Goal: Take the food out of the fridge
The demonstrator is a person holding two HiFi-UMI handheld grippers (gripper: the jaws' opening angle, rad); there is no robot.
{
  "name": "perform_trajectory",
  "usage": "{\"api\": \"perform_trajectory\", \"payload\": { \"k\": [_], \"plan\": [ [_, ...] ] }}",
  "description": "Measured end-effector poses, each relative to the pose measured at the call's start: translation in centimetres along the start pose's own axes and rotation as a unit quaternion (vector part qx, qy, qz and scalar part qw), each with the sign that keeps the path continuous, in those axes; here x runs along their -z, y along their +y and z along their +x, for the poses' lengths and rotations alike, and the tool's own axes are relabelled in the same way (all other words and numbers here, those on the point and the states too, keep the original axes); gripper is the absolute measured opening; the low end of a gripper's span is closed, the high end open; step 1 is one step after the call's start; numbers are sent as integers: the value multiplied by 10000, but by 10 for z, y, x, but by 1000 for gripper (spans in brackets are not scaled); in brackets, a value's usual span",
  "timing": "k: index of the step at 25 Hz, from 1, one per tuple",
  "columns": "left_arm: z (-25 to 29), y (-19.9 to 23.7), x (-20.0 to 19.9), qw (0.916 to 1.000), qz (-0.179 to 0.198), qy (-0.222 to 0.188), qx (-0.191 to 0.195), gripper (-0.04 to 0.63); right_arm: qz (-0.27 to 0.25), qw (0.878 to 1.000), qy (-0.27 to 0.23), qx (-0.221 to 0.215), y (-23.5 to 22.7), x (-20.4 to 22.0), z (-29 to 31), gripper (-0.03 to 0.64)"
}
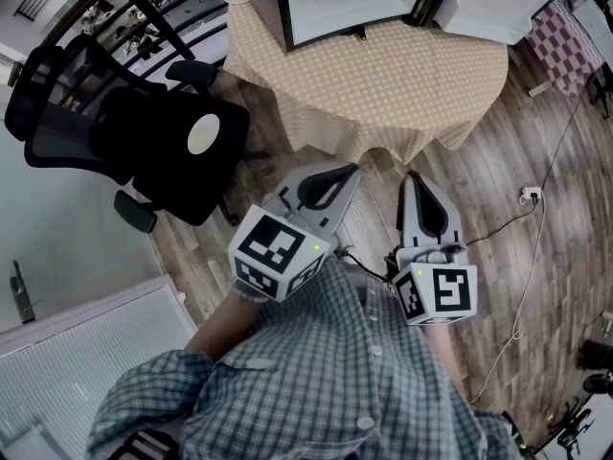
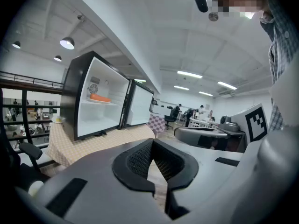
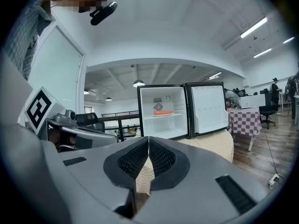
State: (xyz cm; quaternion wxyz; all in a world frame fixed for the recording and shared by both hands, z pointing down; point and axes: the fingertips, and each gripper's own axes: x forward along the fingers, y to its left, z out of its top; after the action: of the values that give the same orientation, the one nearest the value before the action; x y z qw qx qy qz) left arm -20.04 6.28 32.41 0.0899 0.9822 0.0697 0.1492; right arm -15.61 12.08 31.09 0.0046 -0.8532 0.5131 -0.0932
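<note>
From the head view, both claws are seen held close to the body, well apart from the desk (image 1: 383, 84). The left claw (image 1: 352, 171) and the right claw (image 1: 414, 176) are pointed toward the fridge (image 1: 330, 8), which is stood on the cloth-covered desk with its door (image 1: 498, 3) swung wide to the right. No food can be made out from above. A cable (image 1: 530, 196) is trailed over the wooden floor (image 1: 479, 161) on the right, and an office chair (image 1: 144, 132) is parked on the left; a trip or snag could be caused by either as the desk is approached.

Along the left gripper view, the left claw's jaws are seen pressed together with nothing between them. The fridge is shown open, and the food (image 2: 99, 98), an orange item, is laid on its upper shelf (image 2: 100, 101); the space beneath appears bare.

Along the right gripper view, the right claw's jaws are also closed and empty. The orange food is seen below a round fitting (image 3: 158, 107) on the back wall, and nothing is visible in the door. If the claws are not opened before the shelf is reached, the food is likely to be shoved back rather than gripped, and the open door could be knocked by the right claw.
</note>
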Motion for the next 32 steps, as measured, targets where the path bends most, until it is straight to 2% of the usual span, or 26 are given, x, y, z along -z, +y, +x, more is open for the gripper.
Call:
{"api": "perform_trajectory", "payload": {
  "k": [12, 23, 32],
  "plan": [
    [12, -6, -1, 10000, 15, 33, -58, 5, -13, 9999, 29, 119, -20, 3, -1, 12],
    [36, -30, -6, 9996, -23, 17, -283, 5, 160, 9994, 24, 302, -79, 3, -19, 12],
    [53, -56, -5, 9987, -31, -30, -500, 5, 132, 9997, -1, 195, -115, 5, -41, 12]
  ]
}}
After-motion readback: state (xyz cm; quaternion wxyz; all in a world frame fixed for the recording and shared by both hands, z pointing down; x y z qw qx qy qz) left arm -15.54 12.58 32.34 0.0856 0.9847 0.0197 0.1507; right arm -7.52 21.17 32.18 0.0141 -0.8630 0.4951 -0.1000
